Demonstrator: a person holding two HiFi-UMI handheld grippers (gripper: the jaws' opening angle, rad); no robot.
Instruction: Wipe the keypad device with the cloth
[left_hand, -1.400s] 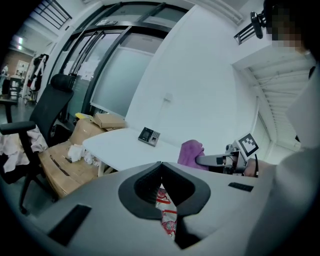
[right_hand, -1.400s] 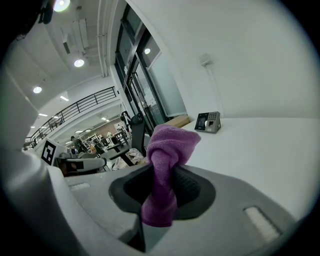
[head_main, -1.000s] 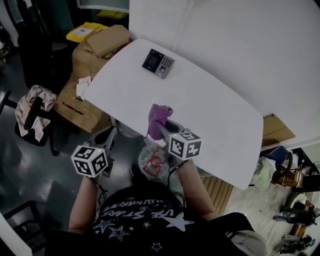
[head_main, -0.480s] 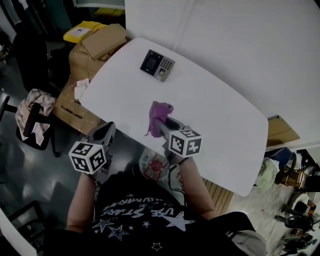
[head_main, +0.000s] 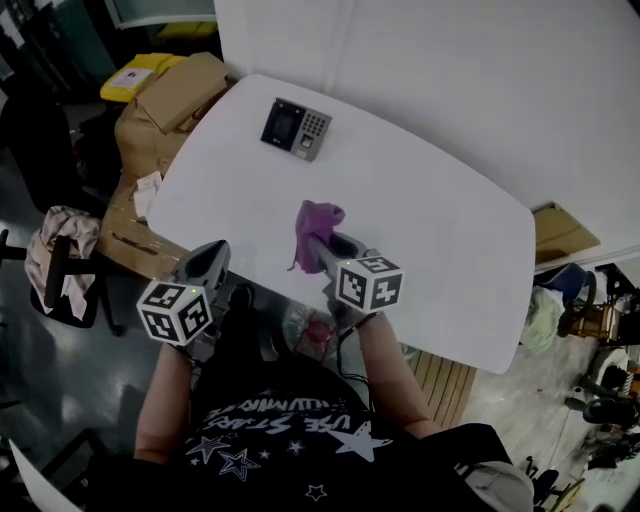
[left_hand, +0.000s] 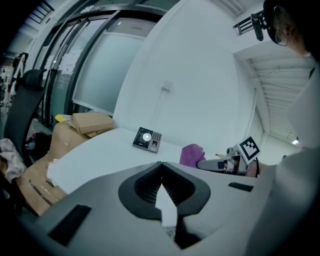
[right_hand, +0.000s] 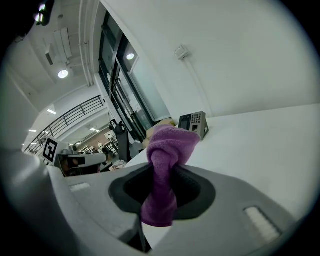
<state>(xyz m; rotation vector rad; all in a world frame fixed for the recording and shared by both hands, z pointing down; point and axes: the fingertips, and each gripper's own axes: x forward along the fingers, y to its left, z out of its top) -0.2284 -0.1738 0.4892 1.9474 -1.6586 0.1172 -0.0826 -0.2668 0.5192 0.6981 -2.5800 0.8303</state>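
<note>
Purple cloth (right_hand: 167, 150) is pinched between the jaws of the right gripper (right_hand: 162, 184), with a bunched wad standing beyond the tips and a tail hanging back through them. The left gripper (left_hand: 161, 167) has its jaws closed together on nothing and hovers off the near edge of the white table (head_main: 430, 240). The keypad device (head_main: 295, 128) lies flat on the table, well ahead of both grippers and to the left of the right one, and the cloth is not touching it.

The device looks loose on the smooth top. With nothing bracing it, a wiping stroke would likely push it toward the far edge. The pinch on the cloth is narrow, so pressing down could drag the cloth out. If the wad folds aside, the hard jaw tips could strike the keys.

A cardboard box (head_main: 180, 90) stands off the table ahead and left of the left gripper, flaps shut, contents unseen. Nor does the yellow bin (head_main: 128, 78) beyond it show what it holds.
</note>
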